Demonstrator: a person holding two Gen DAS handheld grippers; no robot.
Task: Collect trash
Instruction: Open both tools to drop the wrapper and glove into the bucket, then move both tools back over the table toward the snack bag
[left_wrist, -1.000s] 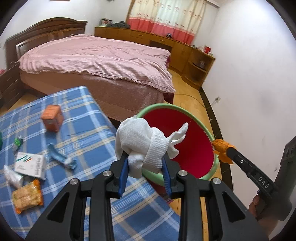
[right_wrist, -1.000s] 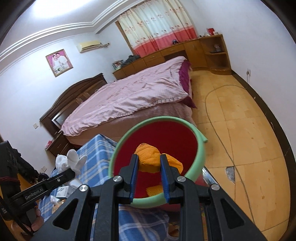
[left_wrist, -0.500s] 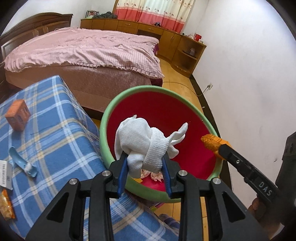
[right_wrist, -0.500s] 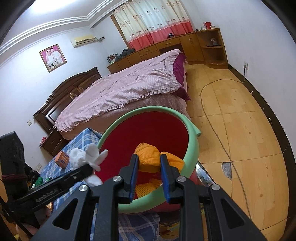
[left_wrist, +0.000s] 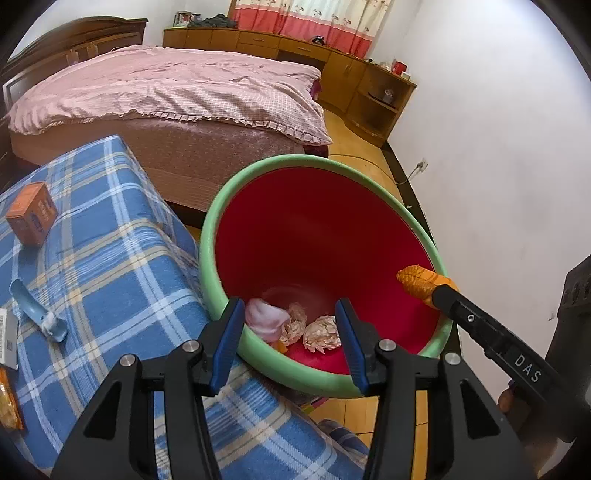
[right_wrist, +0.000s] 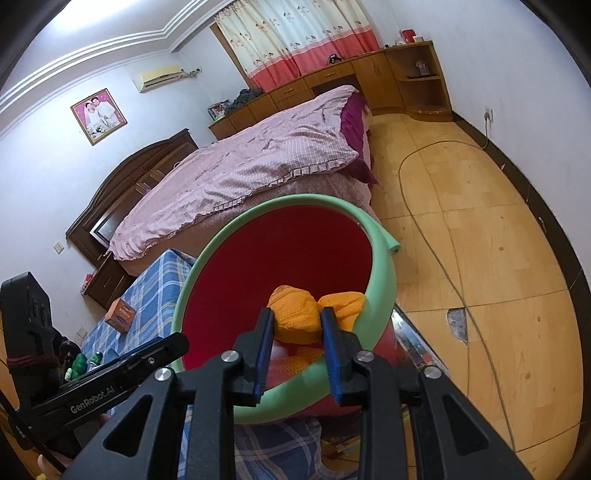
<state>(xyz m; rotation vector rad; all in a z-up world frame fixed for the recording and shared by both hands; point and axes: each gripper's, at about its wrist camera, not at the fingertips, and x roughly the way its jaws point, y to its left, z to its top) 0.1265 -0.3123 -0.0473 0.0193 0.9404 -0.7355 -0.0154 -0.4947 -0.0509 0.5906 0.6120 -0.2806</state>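
Note:
A red bin with a green rim (left_wrist: 236, 192) (right_wrist: 384, 291) stands beside the blue plaid table (left_wrist: 110, 258). My left gripper (left_wrist: 288, 328) is open and empty over the bin's near rim. A white cloth (left_wrist: 264, 319) and crumpled paper wads (left_wrist: 321, 328) lie at the bin's bottom. My right gripper (right_wrist: 297, 328) is shut on an orange cloth (right_wrist: 295, 310) and holds it over the bin's right rim; the orange cloth also shows in the left wrist view (left_wrist: 417, 282).
On the table lie an orange box (left_wrist: 31, 214), a blue scoop-like item (left_wrist: 37, 310), a white packet edge (left_wrist: 7, 343) and a snack packet (left_wrist: 7, 402). A pink bed (left_wrist: 177, 92) stands behind. Wooden floor (right_wrist: 480, 258) with a cable lies right.
My left gripper opened over the bin and the white cloth dropped to the bottom. The right gripper stayed shut on the orange cloth and moved slightly over the rim.

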